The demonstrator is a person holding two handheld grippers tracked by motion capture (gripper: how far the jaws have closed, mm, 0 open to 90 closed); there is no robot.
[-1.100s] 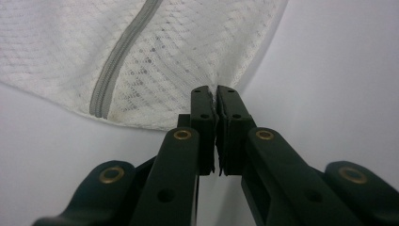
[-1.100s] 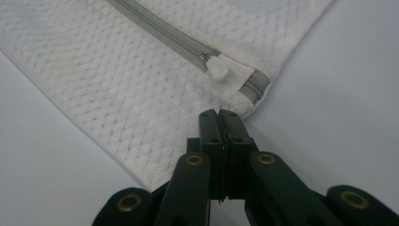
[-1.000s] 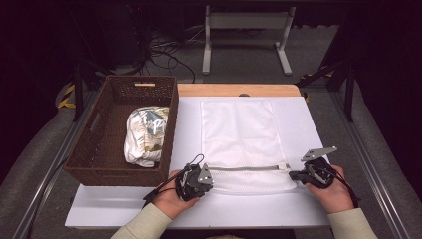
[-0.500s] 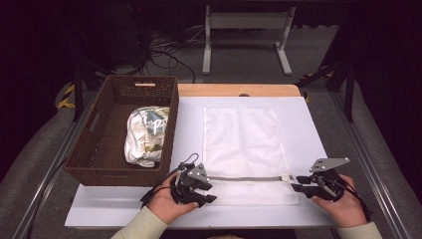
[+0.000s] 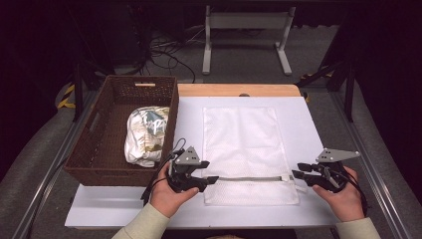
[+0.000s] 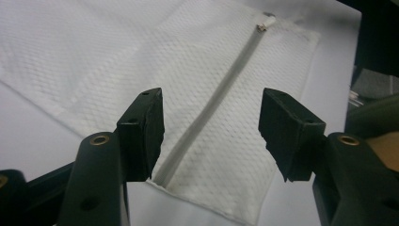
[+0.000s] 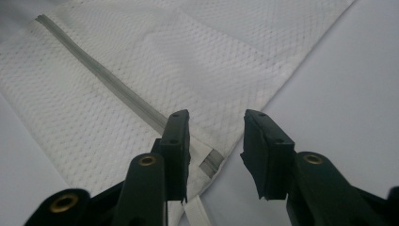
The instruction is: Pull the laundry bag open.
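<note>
Mesh bag (image 5: 244, 149) is lying flat on the white table (image 5: 308, 119), long axis running away from the person, zipper (image 5: 249, 179) crossing it left to right near the close edge. Left tool (image 5: 211, 180) is sitting at the zipper's left end, right tool (image 5: 297, 174) at its right end by the pull; each hand is nearest its own end. Both tools' jaws have just been opening and are now standing half wide, gripping nothing; the zipper is lying under the gap in each gripper view. Basket (image 5: 94, 144) with a crumpled packet (image 5: 144, 134) is sitting left of the bag, touching the table edge. Room behind is dark, cables on the floor.
</note>
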